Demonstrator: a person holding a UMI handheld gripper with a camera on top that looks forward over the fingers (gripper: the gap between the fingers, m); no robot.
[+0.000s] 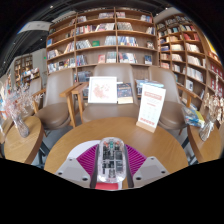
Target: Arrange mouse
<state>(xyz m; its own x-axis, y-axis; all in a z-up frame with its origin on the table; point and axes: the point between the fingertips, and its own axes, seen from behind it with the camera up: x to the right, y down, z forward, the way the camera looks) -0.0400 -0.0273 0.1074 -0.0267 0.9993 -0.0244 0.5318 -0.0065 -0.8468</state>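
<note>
A clear-shelled computer mouse [112, 160] with its inner parts showing sits lengthwise between my fingers. My gripper [112, 165] is shut on it: the magenta pads [88, 160] press against both of its sides. The mouse is held over the near part of a round wooden table [80, 135]. Its underside and whether it touches the tabletop are hidden.
A white and orange leaflet stand [150, 106] stands on the table's far right. Chairs [55, 112] ring the table. A display board [102, 90] and bookshelves [100, 40] fill the background. Flowers [15, 105] stand on a side table at the left.
</note>
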